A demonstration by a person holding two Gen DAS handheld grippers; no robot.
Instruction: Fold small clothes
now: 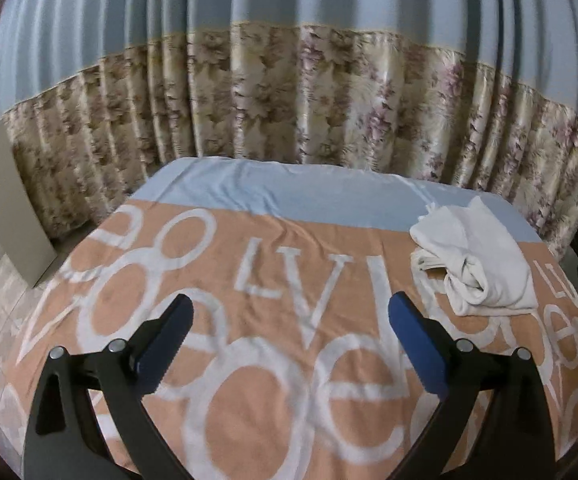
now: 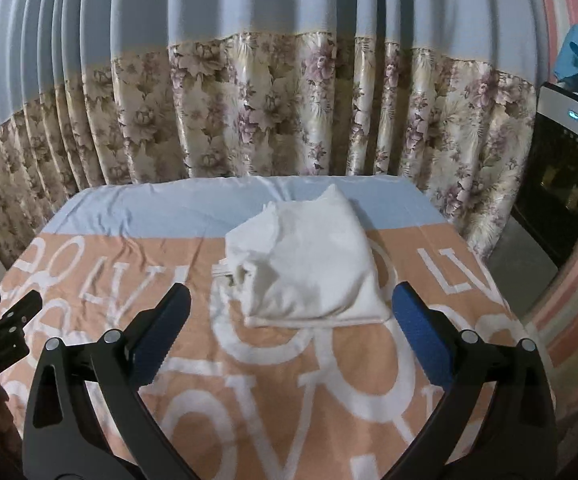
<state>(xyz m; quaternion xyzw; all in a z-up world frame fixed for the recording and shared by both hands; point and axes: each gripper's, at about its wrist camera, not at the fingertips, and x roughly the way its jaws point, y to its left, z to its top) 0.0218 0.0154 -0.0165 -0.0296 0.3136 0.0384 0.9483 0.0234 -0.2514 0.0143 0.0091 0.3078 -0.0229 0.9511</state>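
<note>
White garment (image 2: 309, 260) – soft matt cloth, crumpled. Blanket (image 2: 289, 380) under it: matt woven cloth, slightly fuzzy. Curtain (image 2: 269, 112) – floral band satin-glossy, upper blue part matt. Right gripper (image 2: 291, 312): matt black plastic, blue ridged pads (image 2: 421, 336), metal pins.

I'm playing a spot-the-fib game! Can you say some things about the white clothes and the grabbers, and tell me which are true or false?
1. The white garment lies folded on the orange lettered cloth. True.
2. The right gripper is clamped on the garment. False: its fingers are spread open, holding nothing.
3. The left gripper is open and empty. True.
4. A plain red curtain hangs behind. False: the curtain is blue above, floral below.
</note>
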